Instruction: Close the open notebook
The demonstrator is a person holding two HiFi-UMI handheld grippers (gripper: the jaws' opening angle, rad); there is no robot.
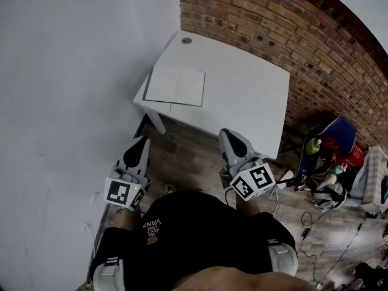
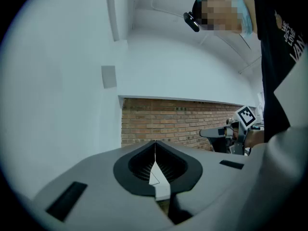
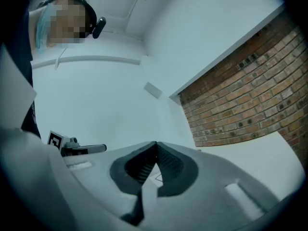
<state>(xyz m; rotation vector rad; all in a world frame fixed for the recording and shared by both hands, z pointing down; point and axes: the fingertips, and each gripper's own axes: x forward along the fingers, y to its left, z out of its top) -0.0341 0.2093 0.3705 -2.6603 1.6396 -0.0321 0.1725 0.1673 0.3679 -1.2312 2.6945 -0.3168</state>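
The open notebook (image 1: 176, 86) lies flat with white pages up, on the near left corner of a white table (image 1: 248, 96). Both grippers hang level over the wooden floor, short of the table and apart from the notebook. My left gripper (image 1: 144, 139) is below the table's left corner, and its jaws (image 2: 155, 143) meet with nothing between them. My right gripper (image 1: 225, 132) is under the table's front edge. Its jaws (image 3: 155, 144) also touch and hold nothing. Neither gripper view shows the notebook.
A white wall (image 1: 73, 71) runs along the left and a brick wall (image 1: 273, 23) stands behind the table. A round cable hole (image 1: 186, 40) sits at the table's far corner. Bags, bottles and cables (image 1: 330, 162) crowd the floor at the right.
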